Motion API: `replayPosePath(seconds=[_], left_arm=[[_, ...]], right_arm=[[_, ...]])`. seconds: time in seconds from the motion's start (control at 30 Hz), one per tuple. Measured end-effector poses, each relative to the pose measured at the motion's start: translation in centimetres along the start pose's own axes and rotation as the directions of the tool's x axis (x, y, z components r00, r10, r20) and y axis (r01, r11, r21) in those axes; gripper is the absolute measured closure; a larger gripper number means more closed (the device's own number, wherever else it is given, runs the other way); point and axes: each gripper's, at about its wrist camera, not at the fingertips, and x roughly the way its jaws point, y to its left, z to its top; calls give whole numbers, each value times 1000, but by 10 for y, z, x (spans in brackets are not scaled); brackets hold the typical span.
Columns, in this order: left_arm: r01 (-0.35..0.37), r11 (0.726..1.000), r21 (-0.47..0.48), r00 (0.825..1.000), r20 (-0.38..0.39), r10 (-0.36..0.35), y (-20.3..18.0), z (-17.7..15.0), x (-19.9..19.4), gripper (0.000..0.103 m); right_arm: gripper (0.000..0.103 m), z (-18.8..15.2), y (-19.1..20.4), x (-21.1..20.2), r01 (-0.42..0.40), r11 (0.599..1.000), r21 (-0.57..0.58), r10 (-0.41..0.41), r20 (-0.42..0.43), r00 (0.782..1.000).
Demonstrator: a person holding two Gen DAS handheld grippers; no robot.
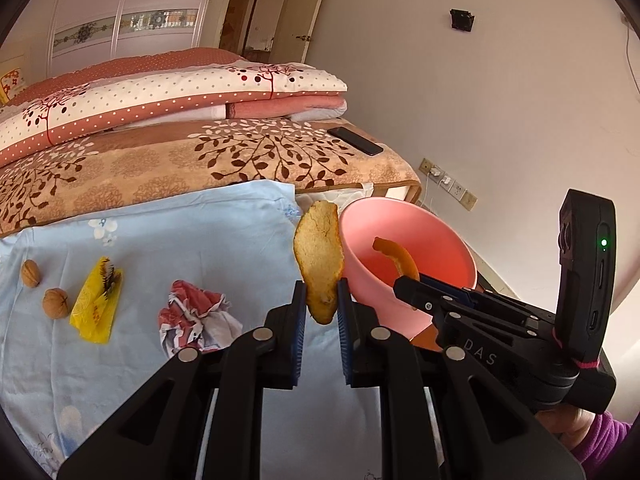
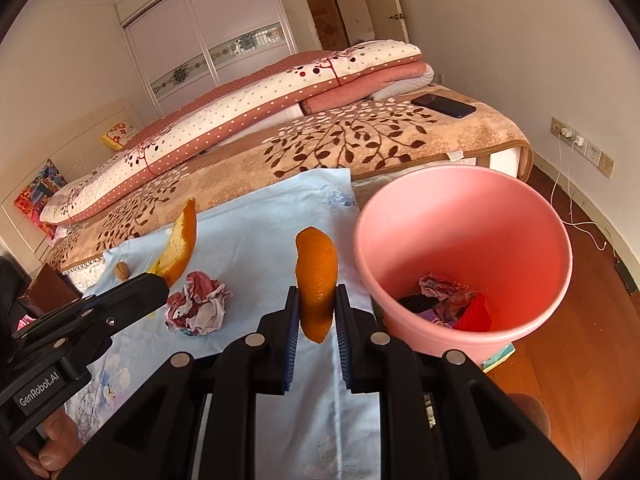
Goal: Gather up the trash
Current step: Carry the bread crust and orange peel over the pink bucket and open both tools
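Soft, even daylight fills both views; focus is sharp, fisheye bending grows outward, dark vignettes cut the corners, shadows faint.

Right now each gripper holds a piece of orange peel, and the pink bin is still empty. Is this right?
Not quite. Both the left gripper and the right gripper hold a piece of orange peel, but the pink bin is not empty: the right wrist view shows crumpled paper and other scraps at its bottom.
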Motion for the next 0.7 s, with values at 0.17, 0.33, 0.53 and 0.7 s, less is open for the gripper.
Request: replayPosePath(seconds=[0.17, 0.33, 0.53, 0.7], left_arm=[[35, 999, 22, 999, -7, -35, -17, 7, 15, 88], [61, 997, 44, 998, -21, -60, -34, 12, 34, 88], [82, 995, 63, 996, -34, -80, -52, 18, 54, 88], [96, 992, 86, 994, -57, -91, -67, 19, 73, 88]], right_arm=[[86, 11, -27, -4, 42, 998, 45, -43, 25, 999], [86, 19, -52, -3, 82, 994, 76, -85, 38, 996], [86, 24, -77, 1, 113, 987, 110, -117, 33, 993], [86, 26, -93, 8, 128, 983, 132, -133, 25, 991]])
